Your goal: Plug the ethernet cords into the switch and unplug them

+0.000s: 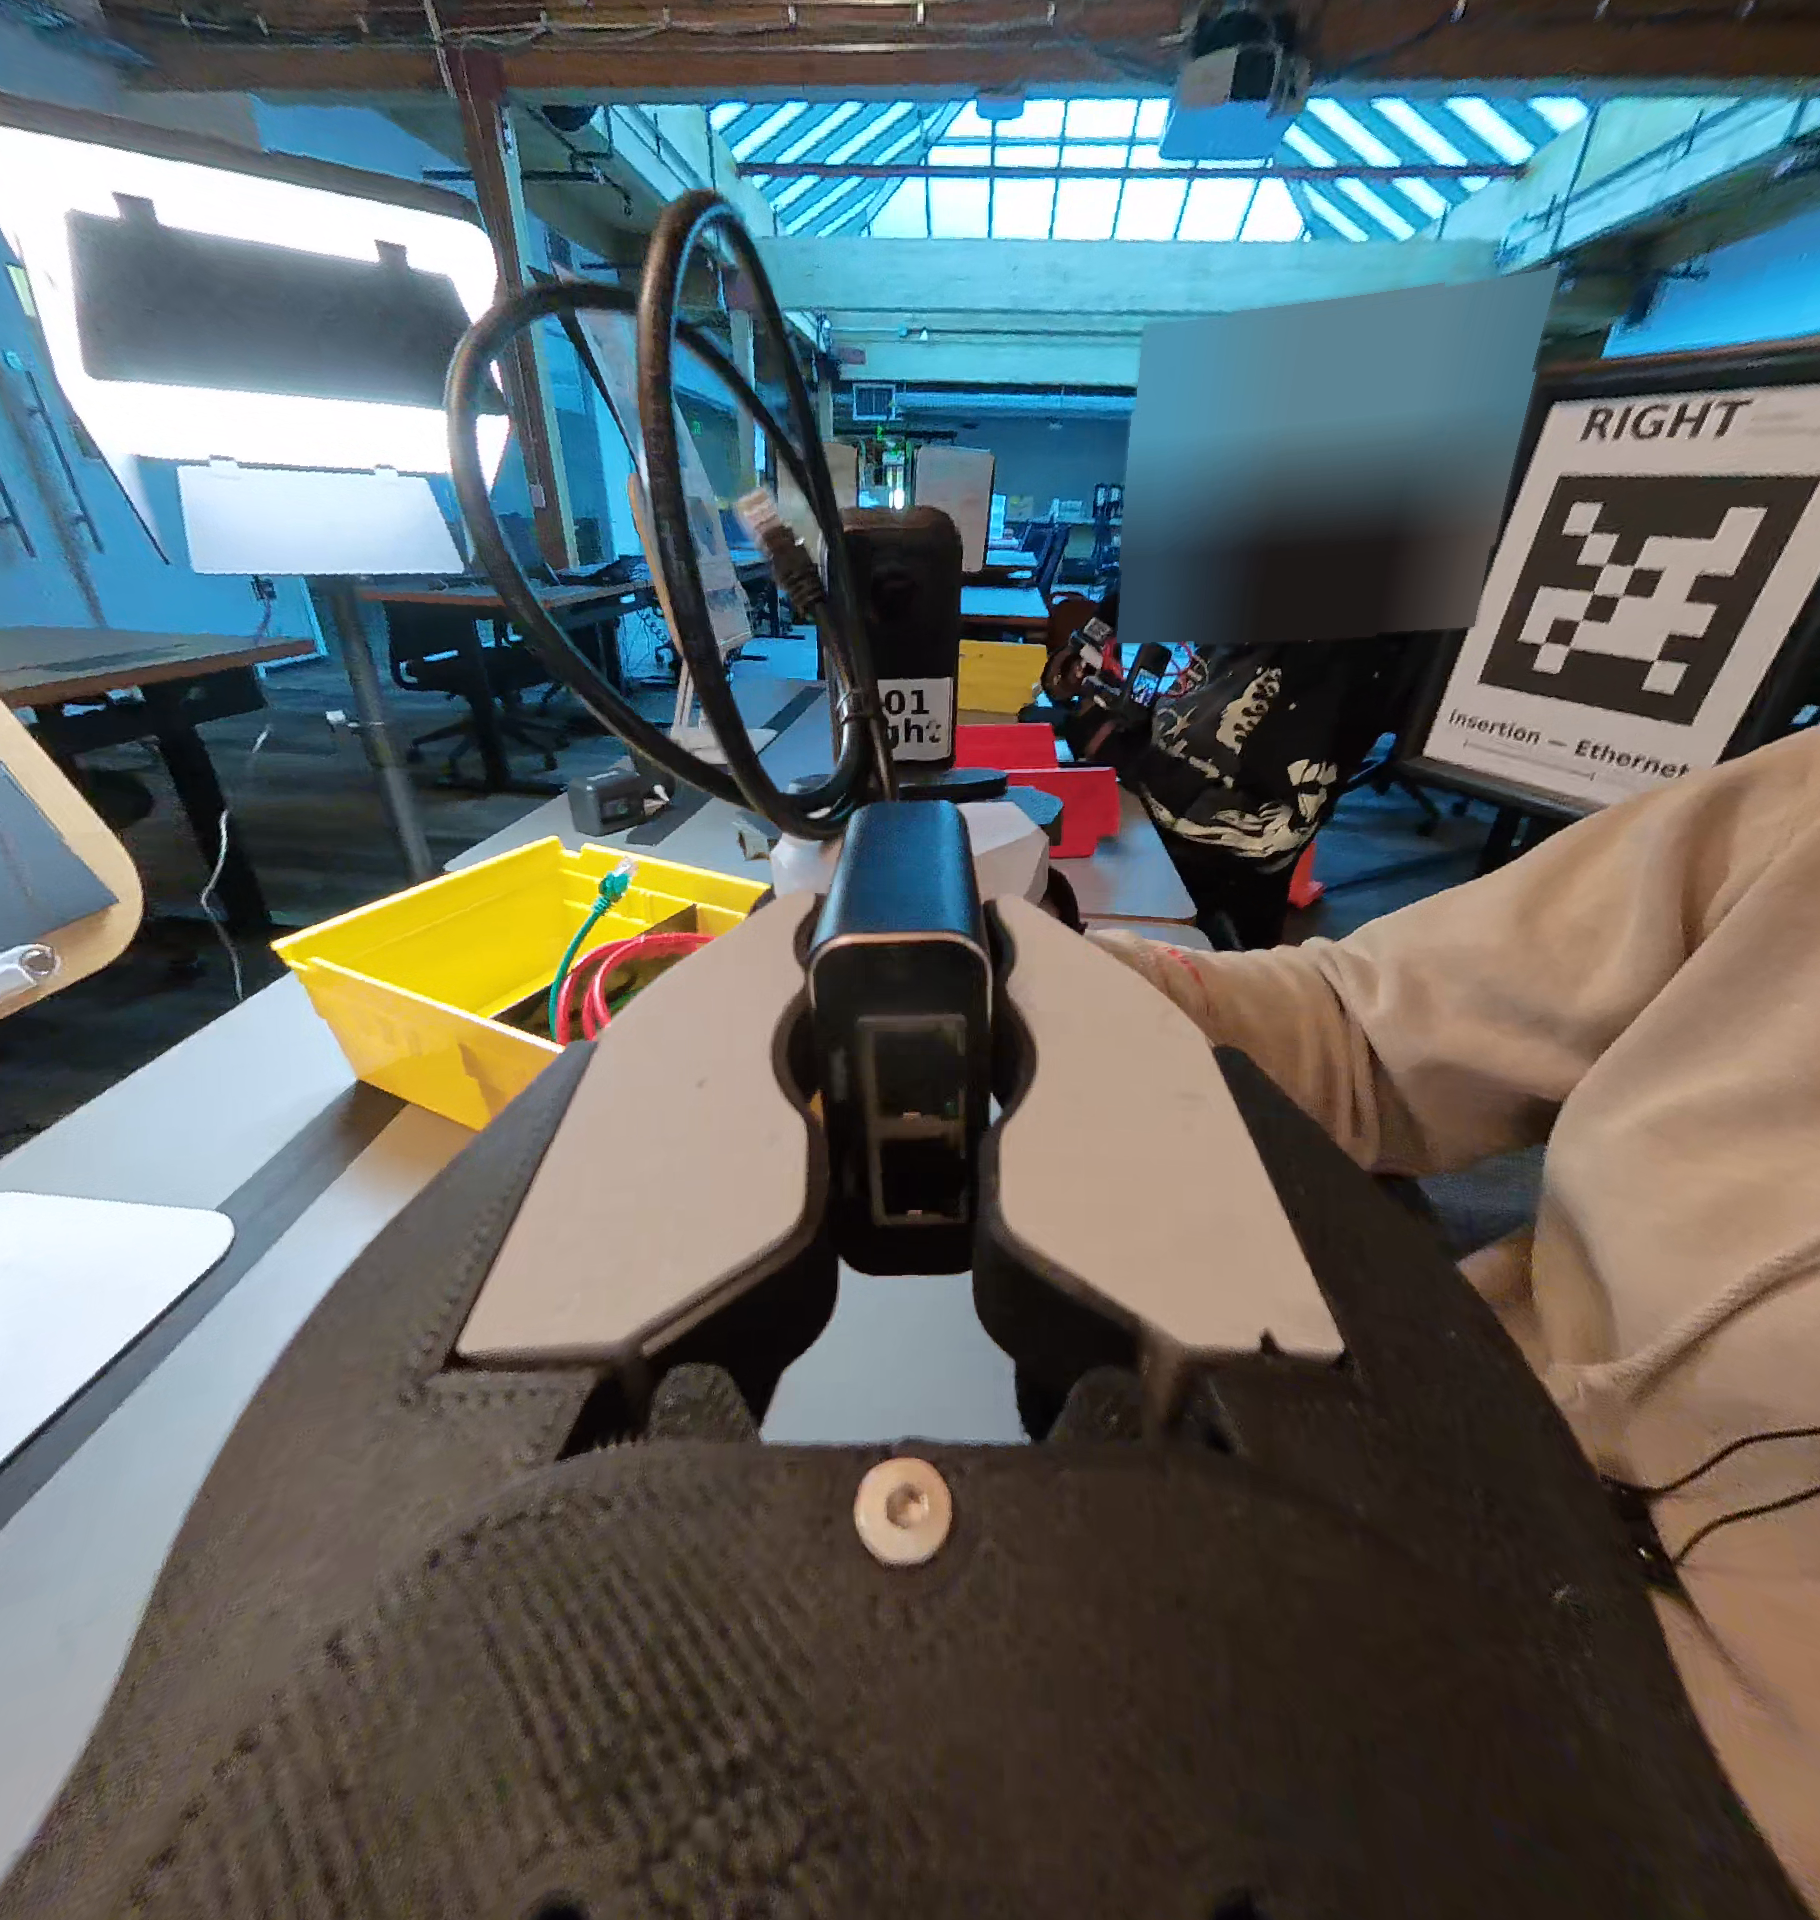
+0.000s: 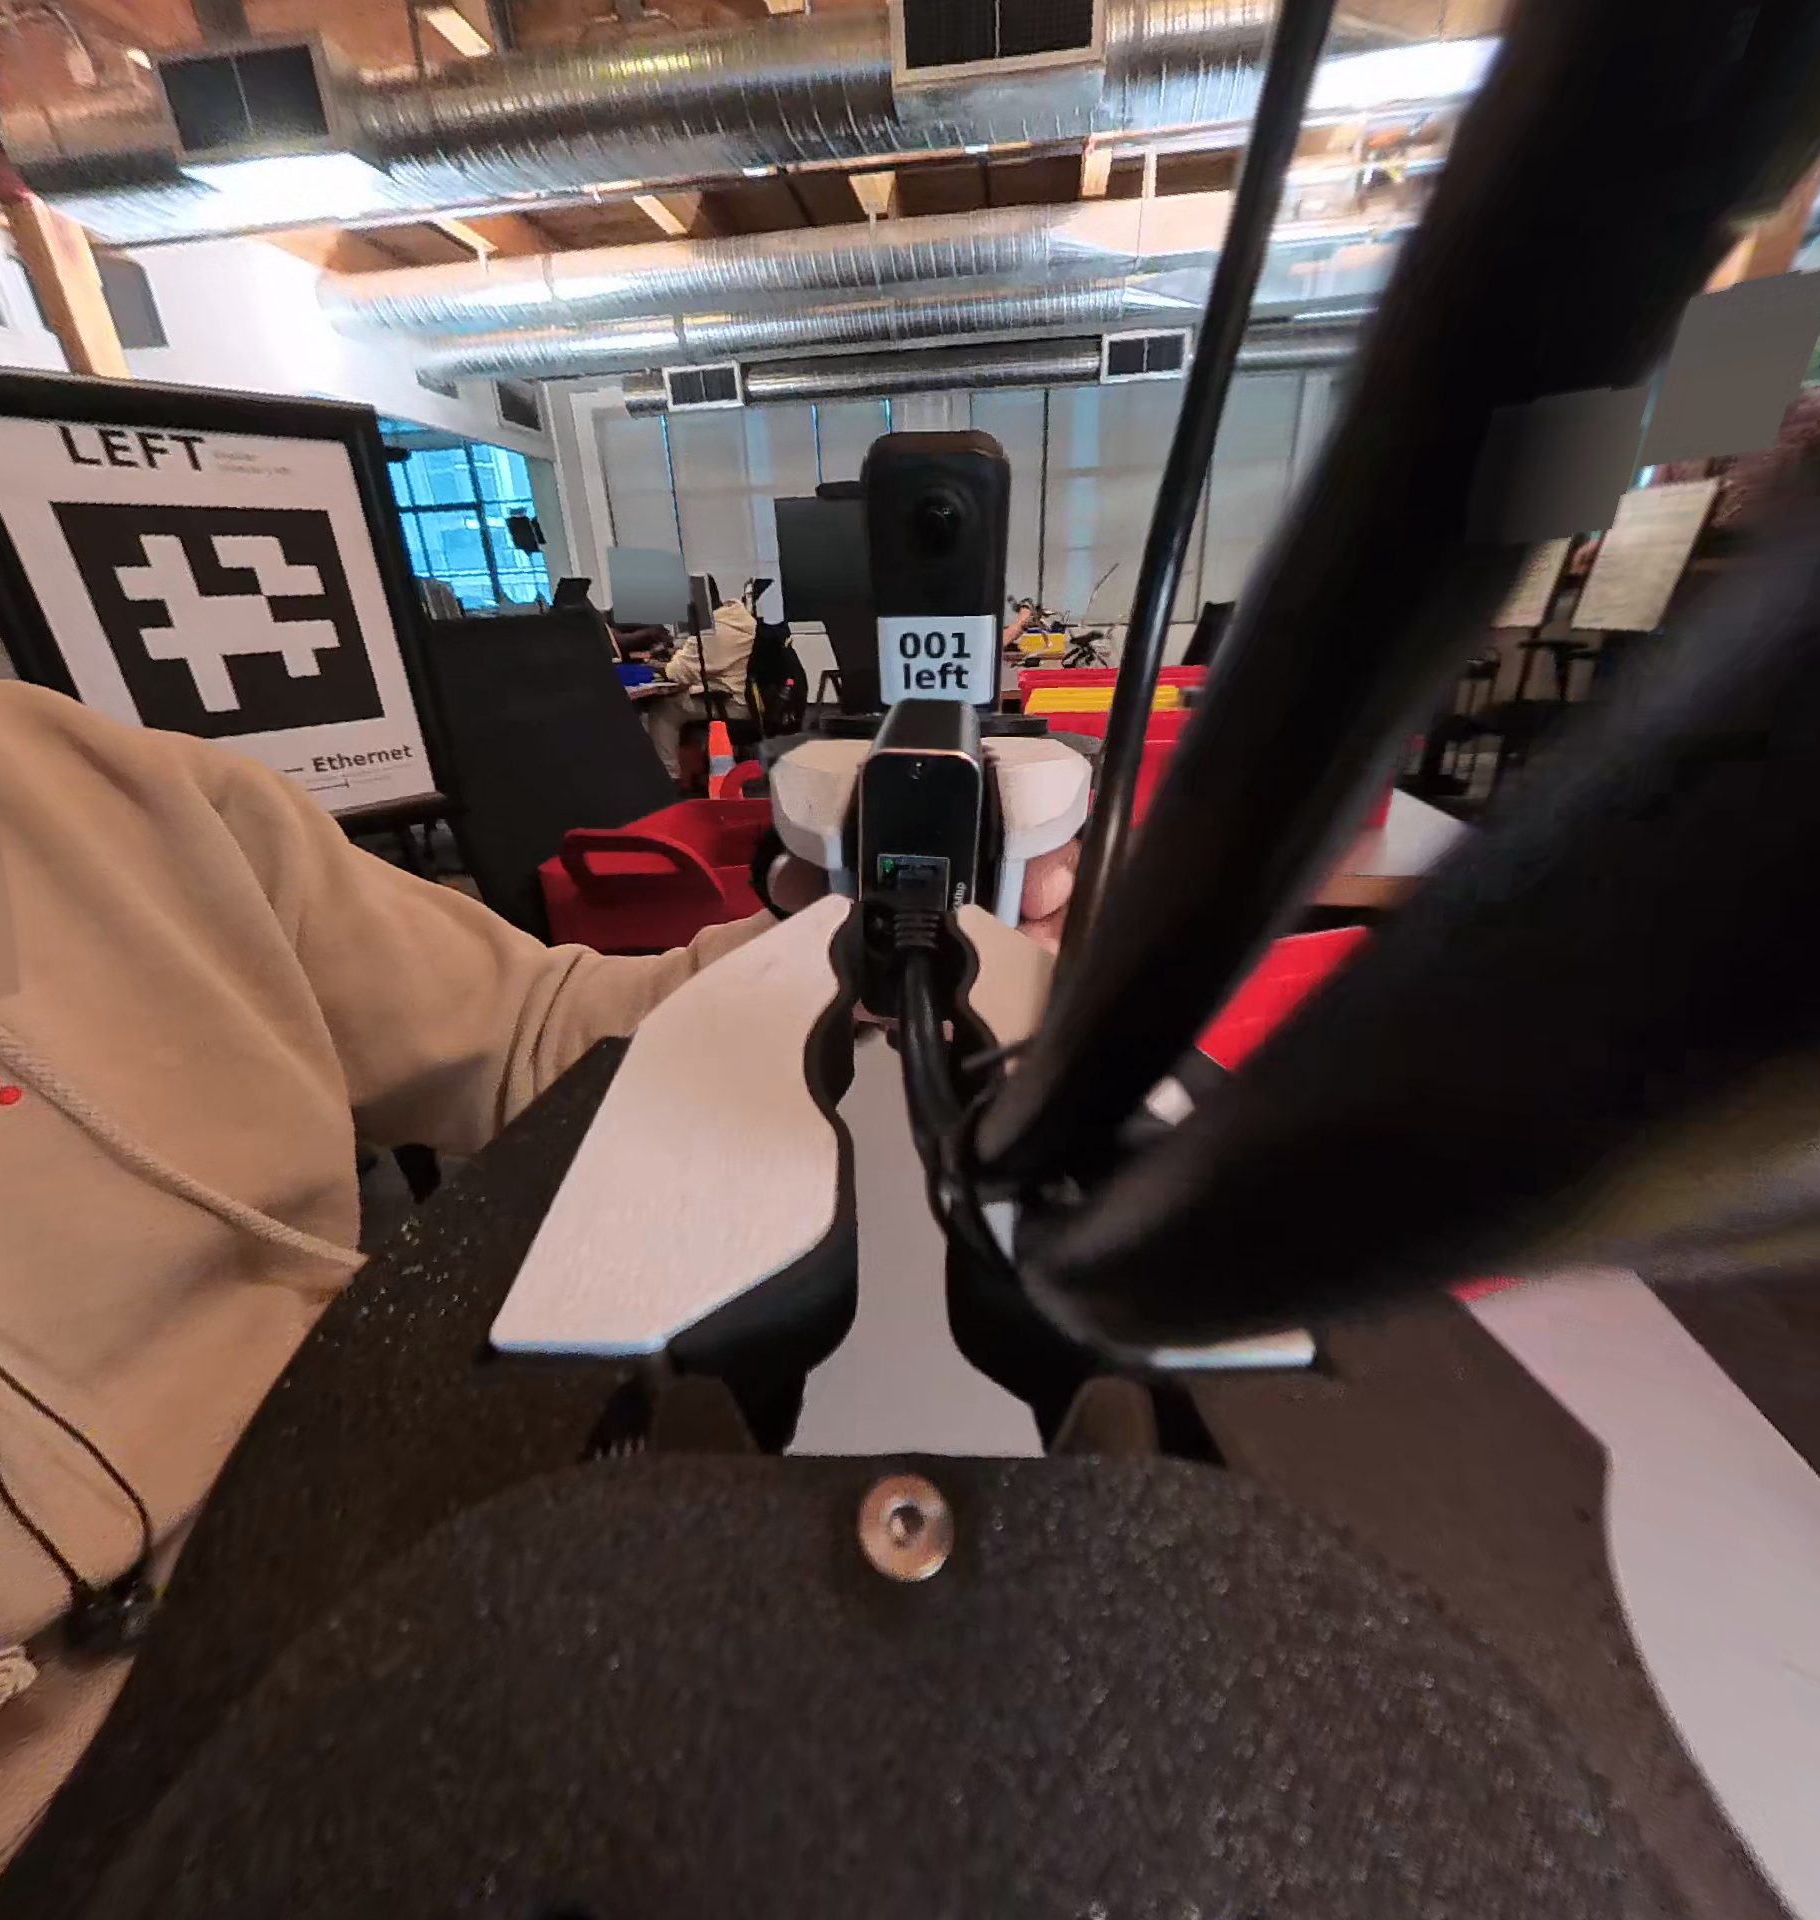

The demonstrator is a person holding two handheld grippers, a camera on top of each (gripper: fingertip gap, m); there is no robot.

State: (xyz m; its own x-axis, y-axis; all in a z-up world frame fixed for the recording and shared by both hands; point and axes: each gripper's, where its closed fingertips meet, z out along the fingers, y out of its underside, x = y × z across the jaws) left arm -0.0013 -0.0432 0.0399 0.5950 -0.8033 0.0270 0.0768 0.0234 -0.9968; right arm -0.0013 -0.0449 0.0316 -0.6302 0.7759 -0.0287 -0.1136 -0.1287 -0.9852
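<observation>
My left gripper (image 1: 901, 914) is shut on a small black switch (image 1: 901, 1039) and holds it above the table. Two empty ports on the switch face this camera. In the right wrist view the switch (image 2: 921, 800) shows its other side, with a green light lit by one port. My right gripper (image 2: 916, 935) is shut on the plug of a black ethernet cord (image 2: 927, 1049), and that plug sits in this port. The cord loops up high behind the switch (image 1: 667, 416), and its loose plug (image 1: 781, 540) hangs free. The cord's blurred loops cover the right half of the right wrist view.
A yellow bin (image 1: 407, 966) on the grey table holds a green and a red cord (image 1: 615, 966). Red bins (image 2: 657, 873) stand farther back. Framed marker boards stand at each side (image 1: 1654, 582) (image 2: 199, 603). A beige sleeve (image 1: 1508, 987) reaches in. A lamp panel (image 1: 262, 343) stands at left. My left and right fingertips are right by each other.
</observation>
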